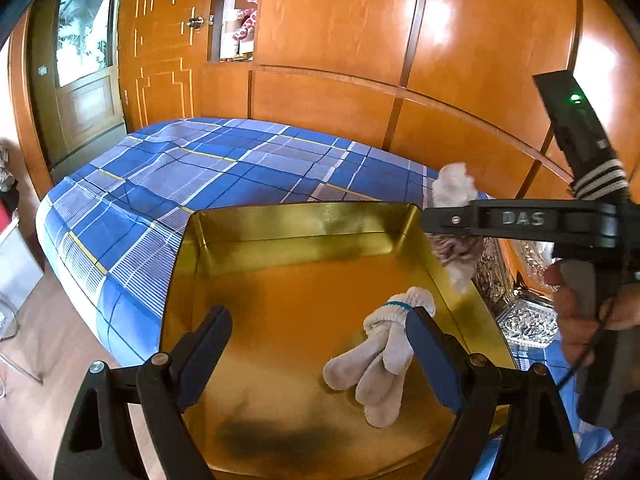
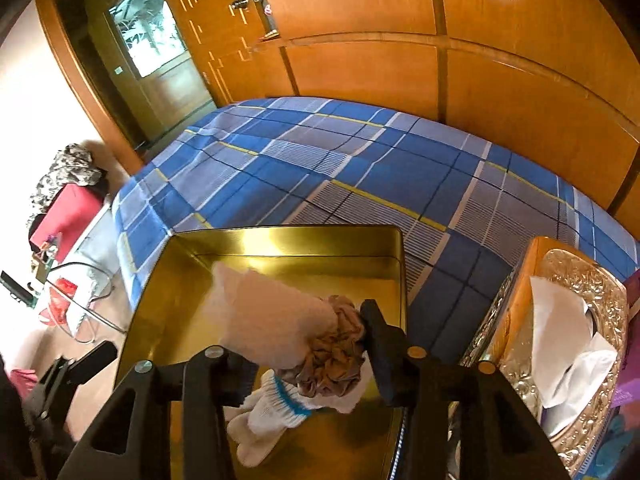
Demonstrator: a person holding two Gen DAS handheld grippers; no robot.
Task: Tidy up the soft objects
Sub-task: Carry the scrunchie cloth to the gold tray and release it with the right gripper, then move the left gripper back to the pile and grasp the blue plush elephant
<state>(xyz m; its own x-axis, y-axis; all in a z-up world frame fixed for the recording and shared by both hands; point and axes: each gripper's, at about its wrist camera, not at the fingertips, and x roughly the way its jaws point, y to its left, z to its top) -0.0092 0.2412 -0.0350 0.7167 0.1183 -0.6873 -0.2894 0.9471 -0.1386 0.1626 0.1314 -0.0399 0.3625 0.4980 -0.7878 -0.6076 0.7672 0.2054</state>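
Left wrist fisheye: close above gold tin [image 1: 280,220], tilted down, facing wooden wall panels [image 1: 480,40] across plaid bed [image 1: 200,168]; own fingers [image 1: 200,356] at bottom edge, right gripper [image 1: 460,220] entering at mid right. Right wrist fisheye: same close downward tilt over same tin [image 2: 280,240], same bed [image 2: 360,168] and panels [image 2: 520,20]; left gripper at lower left. Shared: tin, white glove [image 1: 376,360] inside, bed, wall, door [image 1: 84,60] upper left.

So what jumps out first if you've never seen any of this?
Probably the shiny gold tin sitting on the blue plaid bedspread, with a white work glove lying inside. Above it, the right hand-held gripper carries a pale cloth with a brown scrunchie, beside an ornate silver tissue box.
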